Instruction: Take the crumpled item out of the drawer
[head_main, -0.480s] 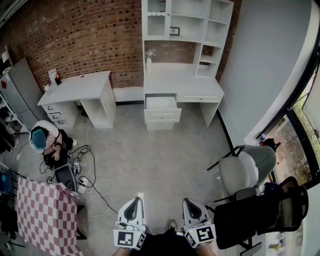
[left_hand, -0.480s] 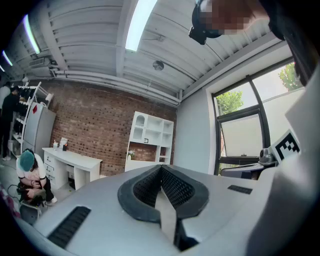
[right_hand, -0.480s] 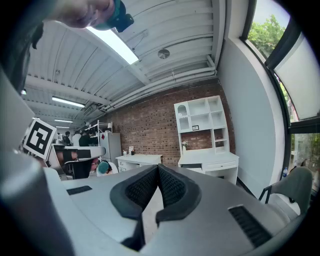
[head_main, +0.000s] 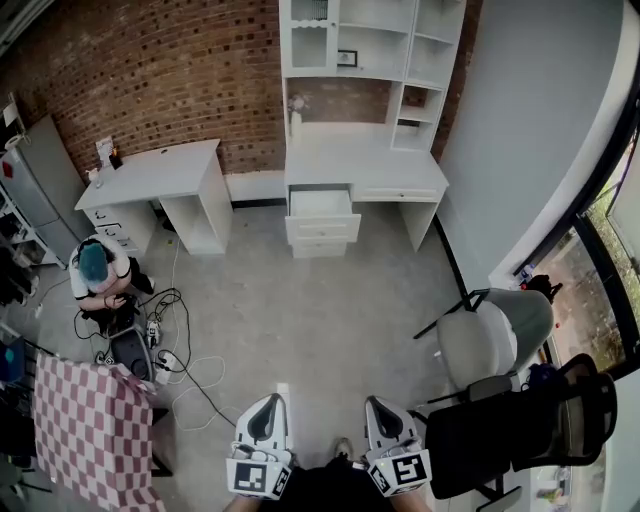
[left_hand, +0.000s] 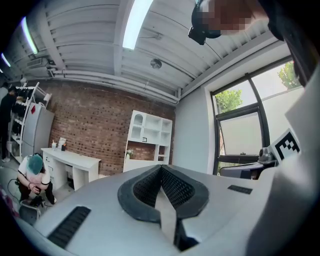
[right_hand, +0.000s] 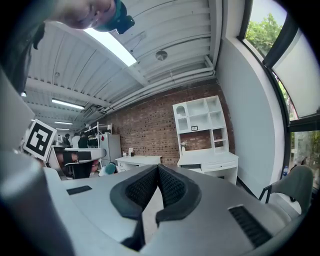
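Note:
Far across the room, a white desk with a hutch (head_main: 365, 165) stands against the brick wall, and its top drawer (head_main: 321, 205) is pulled open. What lies inside the drawer is too small to make out. My left gripper (head_main: 265, 418) and right gripper (head_main: 385, 418) hang side by side at the bottom of the head view, far from the desk. Both are shut with nothing between the jaws. The left gripper (left_hand: 160, 167) and the right gripper (right_hand: 157, 167) each point toward the desk with the hutch (left_hand: 145, 145), which stands small ahead (right_hand: 205, 135).
A person with teal hair (head_main: 98, 272) crouches at the left by cables on the floor (head_main: 180, 360). A second white desk (head_main: 155, 180) stands at the left wall. A red-checked cloth (head_main: 90, 430) lies near left. A grey chair (head_main: 495, 335) and a black chair (head_main: 520, 420) stand at the right.
The crouching person at the left has shifted slightly up and right. Both grippers stay where they were.

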